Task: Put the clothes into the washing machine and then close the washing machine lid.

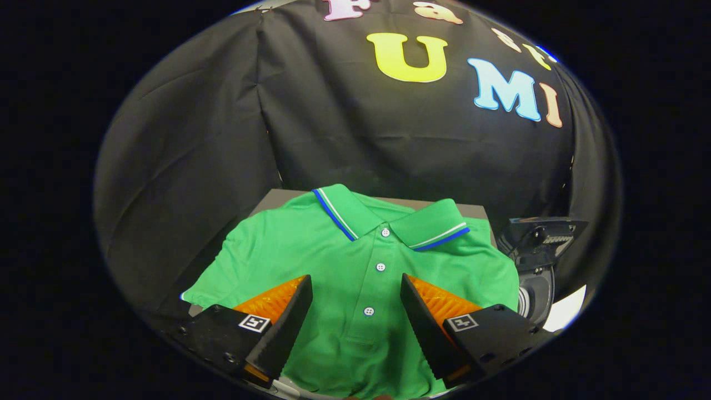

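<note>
The claw (355, 308) stands wide open with nothing held, its two serrated black fingers (283, 328) splayed over the lower front of the green polo shirt (355, 266). The button placket runs up the gap between the fingers, one white button just ahead of the tips and two more beyond.

The step in hand looks to be the first grasp of the shirt. To do it well the person would likely lower the claw until both fingertips press into the cloth and then close, so that a fold bunches between the pads; a pinch on the flat top layer alone may slip. Gathering near the placket, where the cloth is doubled, should give a firmer hold.

Past the fingers the shirt lies flat with its collar farthest away, on a grey surface (272, 197) whose far edge shows just behind the collar. The left sleeve reaches that surface's left edge, so a drag that way could pull it off. To the right of the right finger, beside the shirt, sits a dark object with a round opening (536, 261), probably the washing machine; the room between looks short but unobstructed
</note>
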`<control>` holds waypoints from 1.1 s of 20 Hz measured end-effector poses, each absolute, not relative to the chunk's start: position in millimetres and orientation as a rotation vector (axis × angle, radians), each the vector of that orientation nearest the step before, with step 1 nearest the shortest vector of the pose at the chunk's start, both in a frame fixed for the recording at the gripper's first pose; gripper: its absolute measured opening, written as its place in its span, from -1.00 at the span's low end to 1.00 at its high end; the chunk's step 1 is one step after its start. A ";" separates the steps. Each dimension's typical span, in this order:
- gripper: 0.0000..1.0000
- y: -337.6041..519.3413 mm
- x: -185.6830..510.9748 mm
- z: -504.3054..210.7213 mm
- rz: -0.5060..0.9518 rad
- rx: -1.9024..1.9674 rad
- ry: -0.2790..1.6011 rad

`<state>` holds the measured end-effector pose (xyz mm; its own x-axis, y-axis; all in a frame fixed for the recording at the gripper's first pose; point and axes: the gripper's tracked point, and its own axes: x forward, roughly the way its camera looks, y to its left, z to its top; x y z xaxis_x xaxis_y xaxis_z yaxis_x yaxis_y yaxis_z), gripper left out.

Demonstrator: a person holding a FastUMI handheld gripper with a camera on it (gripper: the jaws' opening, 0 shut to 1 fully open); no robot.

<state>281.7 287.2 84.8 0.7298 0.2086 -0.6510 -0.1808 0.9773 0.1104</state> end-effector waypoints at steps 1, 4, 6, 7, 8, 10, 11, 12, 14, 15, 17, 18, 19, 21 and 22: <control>0.99 286.6 279.4 79.4 0.209 0.034 0.738; 0.96 283.2 281.7 73.6 0.191 0.019 0.737; 0.94 281.9 280.1 71.6 0.197 -0.020 0.738; 0.95 281.7 280.7 68.4 0.203 -0.033 0.741; 0.95 280.6 281.4 69.4 0.202 -0.030 0.739; 0.95 283.2 280.0 69.2 0.203 -0.025 0.744; 0.95 282.4 279.8 69.6 0.209 -0.035 0.743; 0.95 282.9 279.0 68.9 0.217 -0.039 0.747; 0.90 283.8 278.3 68.9 0.230 -0.046 0.754; 0.90 287.7 278.5 68.9 0.245 -0.045 0.755; 0.21 285.8 277.5 68.6 0.255 -0.061 0.754; -0.13 287.5 276.1 67.8 0.264 -0.076 0.757; -0.47 289.7 277.9 68.5 0.279 -0.068 0.751; -0.82 290.1 274.5 68.0 0.280 -0.043 0.750; -0.82 290.7 273.7 69.6 0.287 -0.054 0.749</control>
